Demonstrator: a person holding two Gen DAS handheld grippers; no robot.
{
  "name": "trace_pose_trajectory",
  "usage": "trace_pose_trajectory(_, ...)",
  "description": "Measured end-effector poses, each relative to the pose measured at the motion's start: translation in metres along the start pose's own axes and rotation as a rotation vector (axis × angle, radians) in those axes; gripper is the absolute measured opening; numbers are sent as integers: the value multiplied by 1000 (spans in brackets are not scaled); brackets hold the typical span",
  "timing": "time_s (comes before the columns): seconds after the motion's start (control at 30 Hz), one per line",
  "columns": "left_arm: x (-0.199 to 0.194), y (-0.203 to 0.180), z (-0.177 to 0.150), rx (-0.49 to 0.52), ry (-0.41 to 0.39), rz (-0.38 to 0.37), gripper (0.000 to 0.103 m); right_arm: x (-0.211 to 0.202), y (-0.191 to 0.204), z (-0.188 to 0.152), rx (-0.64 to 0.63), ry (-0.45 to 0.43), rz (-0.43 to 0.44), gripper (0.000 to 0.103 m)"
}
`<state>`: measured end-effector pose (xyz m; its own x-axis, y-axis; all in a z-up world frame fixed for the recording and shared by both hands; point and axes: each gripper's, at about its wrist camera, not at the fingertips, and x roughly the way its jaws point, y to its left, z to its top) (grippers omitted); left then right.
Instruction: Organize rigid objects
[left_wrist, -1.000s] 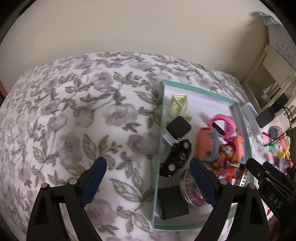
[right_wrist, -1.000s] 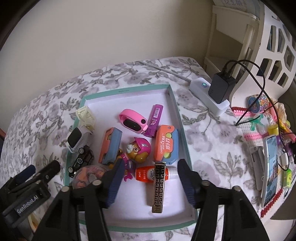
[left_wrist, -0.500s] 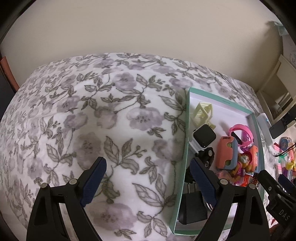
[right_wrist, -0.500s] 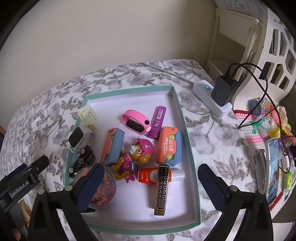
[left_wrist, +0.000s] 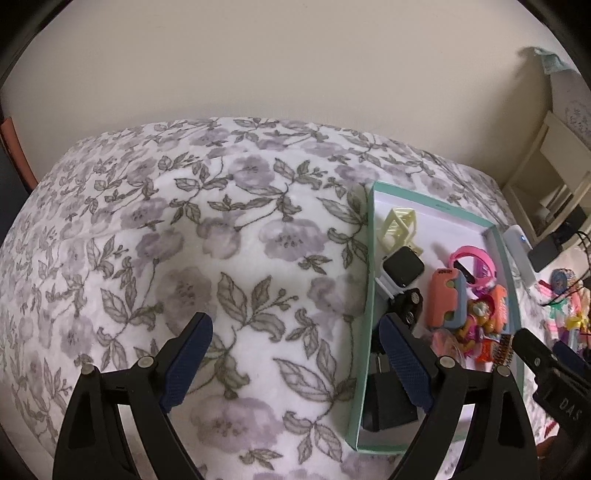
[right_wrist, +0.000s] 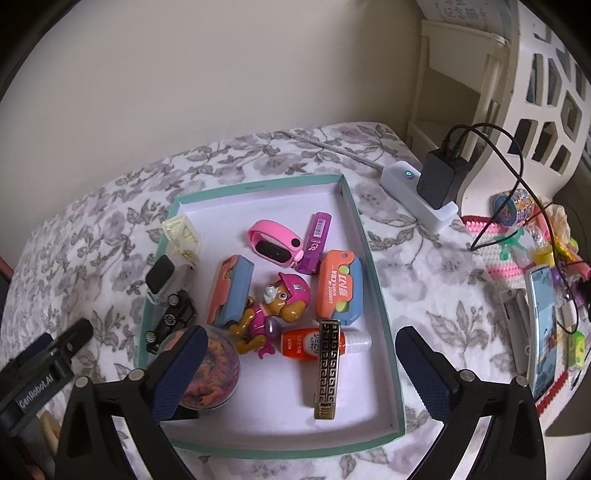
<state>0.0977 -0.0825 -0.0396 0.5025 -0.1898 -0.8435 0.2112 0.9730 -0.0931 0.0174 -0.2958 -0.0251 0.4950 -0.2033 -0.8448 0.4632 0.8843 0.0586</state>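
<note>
Floral bedspread (left_wrist: 229, 258) under teal tray (right_wrist: 258, 186); gold hair clip (right_wrist: 327, 367) inside, lengthwise between right gripper (right_wrist: 297, 369) spread jaws (nearer); left gripper (left_wrist: 295, 358) agape, empty, leftward.

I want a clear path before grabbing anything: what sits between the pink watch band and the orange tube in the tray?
In the right wrist view, the pup figure lies between the pink watch band and the orange tube.
</note>
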Motion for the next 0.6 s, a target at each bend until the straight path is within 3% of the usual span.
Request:
trace_pose_trajectory(0.13,-11,1,-5,38,-10,29,92,-12,-1,-6,24,-22,13,103)
trace_pose_trajectory(0.37,-30,11,-15,28,-19,15,92,-34,5,-22,9,-57,20,103)
trace_pose_trajectory(0.6,-52,13,-29,61,-55,72,92,-49,12,-38,-8,-71,39,103)
